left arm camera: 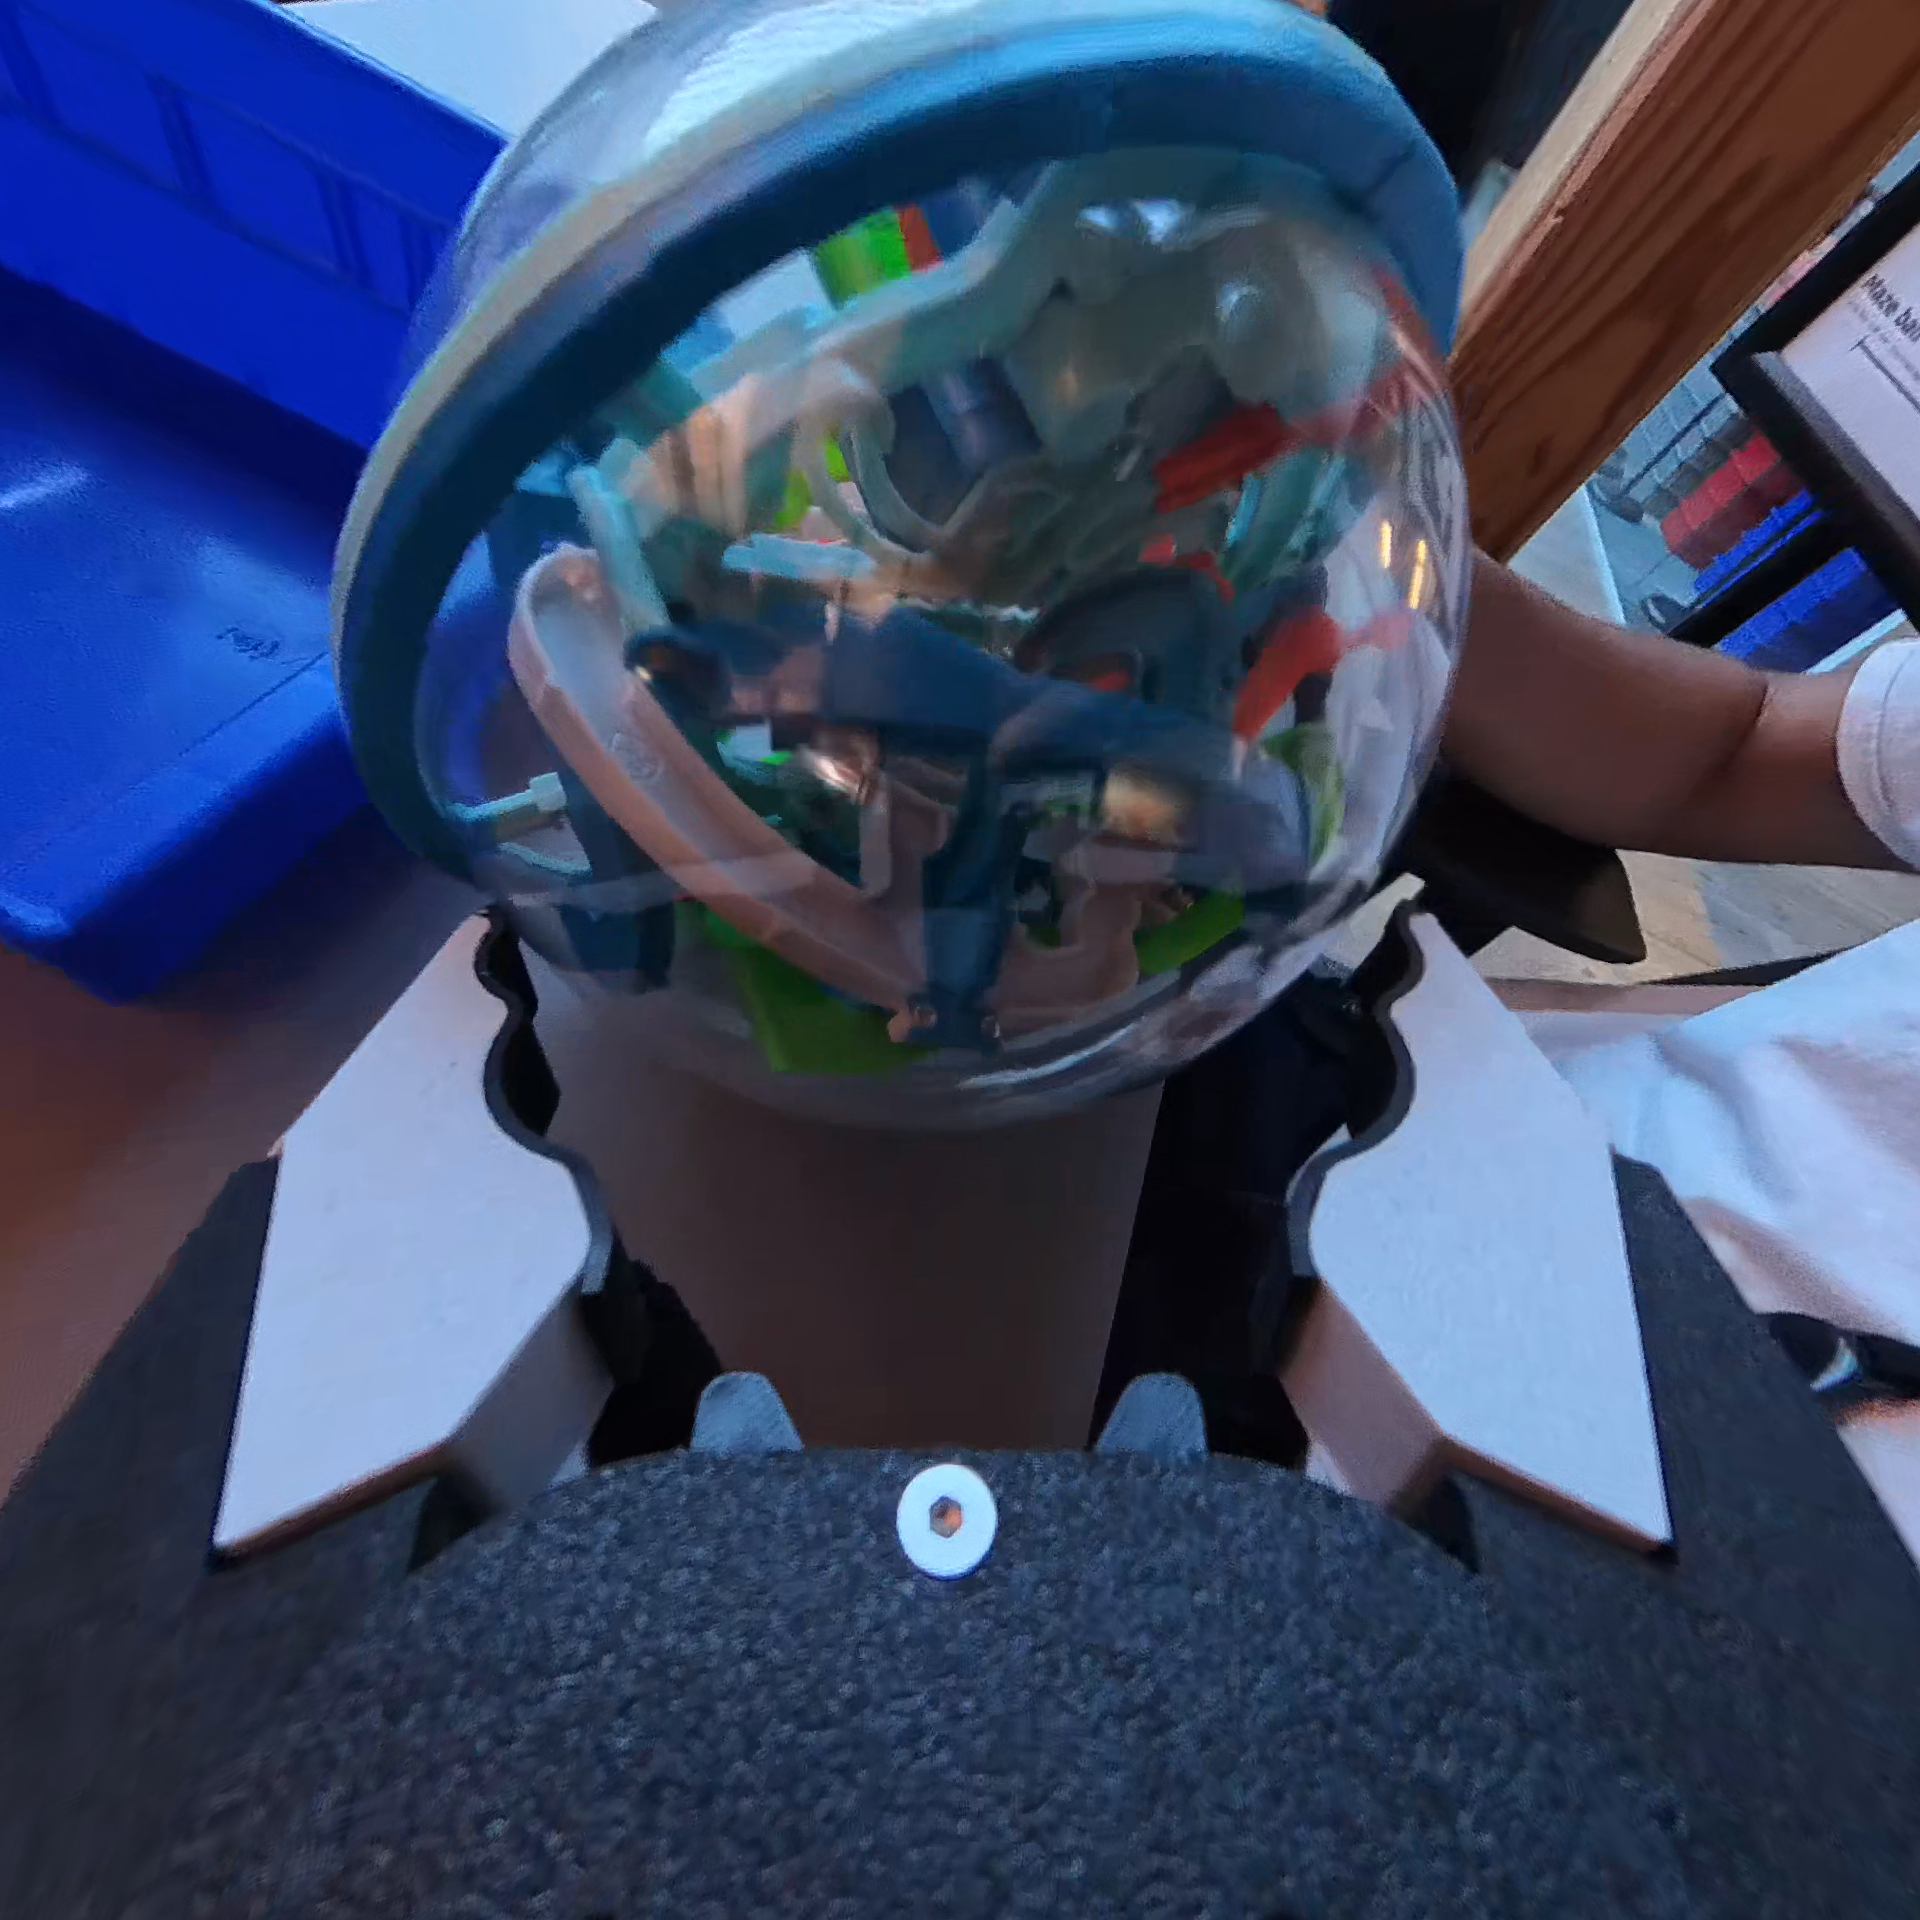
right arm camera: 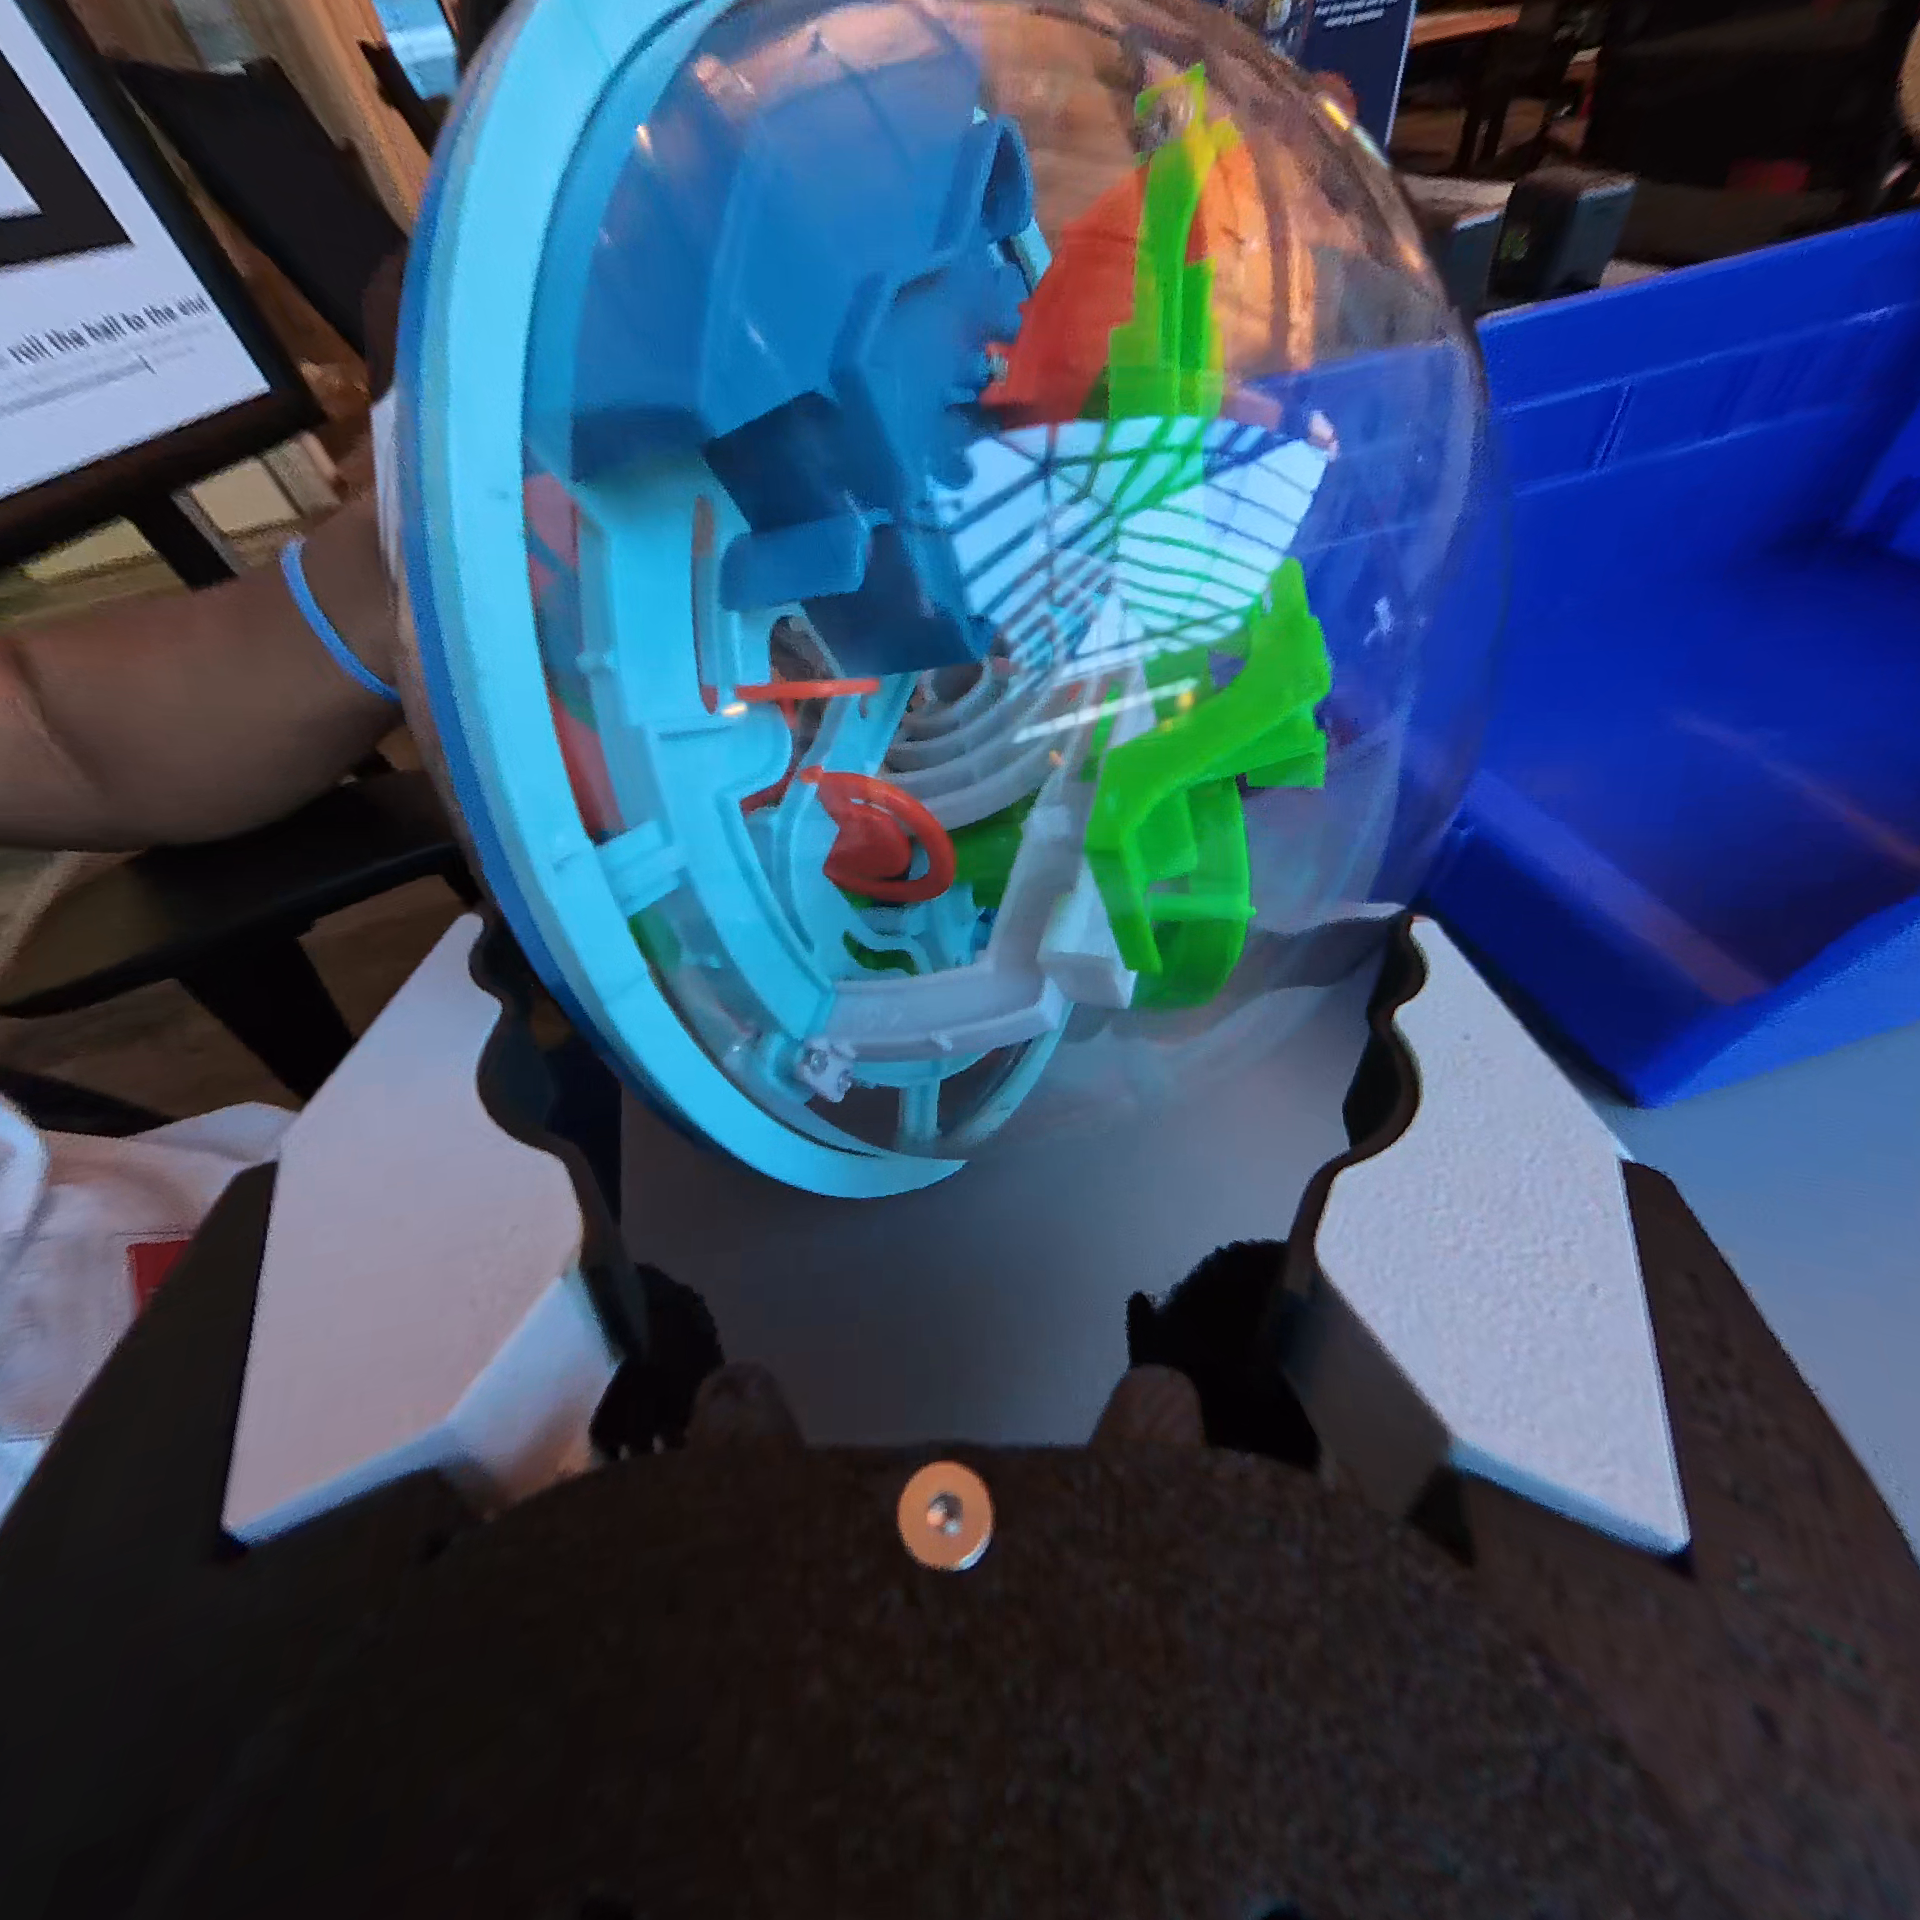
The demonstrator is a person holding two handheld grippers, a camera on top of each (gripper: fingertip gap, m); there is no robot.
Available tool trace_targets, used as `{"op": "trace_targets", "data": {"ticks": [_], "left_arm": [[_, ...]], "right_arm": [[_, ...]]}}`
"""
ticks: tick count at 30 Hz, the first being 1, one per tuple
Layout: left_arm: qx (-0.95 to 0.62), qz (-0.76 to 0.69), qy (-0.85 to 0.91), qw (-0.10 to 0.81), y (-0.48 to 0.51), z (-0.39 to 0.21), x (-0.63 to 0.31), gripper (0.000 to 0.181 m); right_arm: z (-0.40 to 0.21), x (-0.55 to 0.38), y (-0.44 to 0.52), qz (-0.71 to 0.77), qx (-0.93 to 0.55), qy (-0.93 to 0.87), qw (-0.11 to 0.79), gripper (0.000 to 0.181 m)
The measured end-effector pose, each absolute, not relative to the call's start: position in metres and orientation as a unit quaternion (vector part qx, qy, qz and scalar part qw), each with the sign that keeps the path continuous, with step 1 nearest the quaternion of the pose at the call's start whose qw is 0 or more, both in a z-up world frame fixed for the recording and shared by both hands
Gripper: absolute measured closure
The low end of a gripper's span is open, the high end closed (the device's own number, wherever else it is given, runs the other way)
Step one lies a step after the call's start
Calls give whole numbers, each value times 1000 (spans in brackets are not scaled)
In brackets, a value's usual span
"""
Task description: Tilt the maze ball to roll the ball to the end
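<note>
Centre-top of left wrist view: clear plastic maze ball (left arm camera: 904,582) with blue equator ring, held off tabletop; left gripper (left arm camera: 951,997) spread wide, cradling underside; ring tilts upper right to lower left.

Right wrist view: sphere fills upper centre, right gripper (right arm camera: 951,997) likewise splayed beneath; ring near-upright at frame left. Small rolling ball not discernible; blue plastic bin (right arm camera: 1714,675) right.

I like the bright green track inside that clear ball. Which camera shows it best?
The right wrist view: the green track sits sharp and large behind the clear shell of the maze ball. The left wrist view shows only small, blurred green patches low in the ball.
</note>
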State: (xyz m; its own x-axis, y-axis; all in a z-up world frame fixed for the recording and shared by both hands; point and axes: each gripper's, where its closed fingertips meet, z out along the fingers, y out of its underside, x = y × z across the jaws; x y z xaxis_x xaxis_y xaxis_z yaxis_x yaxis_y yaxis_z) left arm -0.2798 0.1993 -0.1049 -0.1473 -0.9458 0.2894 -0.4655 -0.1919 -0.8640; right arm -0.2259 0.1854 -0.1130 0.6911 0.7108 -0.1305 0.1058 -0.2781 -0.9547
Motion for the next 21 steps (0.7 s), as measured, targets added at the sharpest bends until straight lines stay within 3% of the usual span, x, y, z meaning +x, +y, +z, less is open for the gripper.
{"op": "trace_targets", "data": {"ticks": [4,6,12,21], "left_arm": [[-572,-446,629,281,207,-111,-281,33],[-565,-451,628,288,216,-110,-277,22],[-549,-444,643,295,221,-116,-268,23],[-603,-492,574,256,221,-123,-275,25]], "right_arm": [[-114,-219,187,345,-747,-252,509,28],[-113,-219,188,356,-739,-262,508,28],[-111,-219,194,385,-740,-282,474,28],[-98,-224,206,447,-744,-229,441,29]]}}
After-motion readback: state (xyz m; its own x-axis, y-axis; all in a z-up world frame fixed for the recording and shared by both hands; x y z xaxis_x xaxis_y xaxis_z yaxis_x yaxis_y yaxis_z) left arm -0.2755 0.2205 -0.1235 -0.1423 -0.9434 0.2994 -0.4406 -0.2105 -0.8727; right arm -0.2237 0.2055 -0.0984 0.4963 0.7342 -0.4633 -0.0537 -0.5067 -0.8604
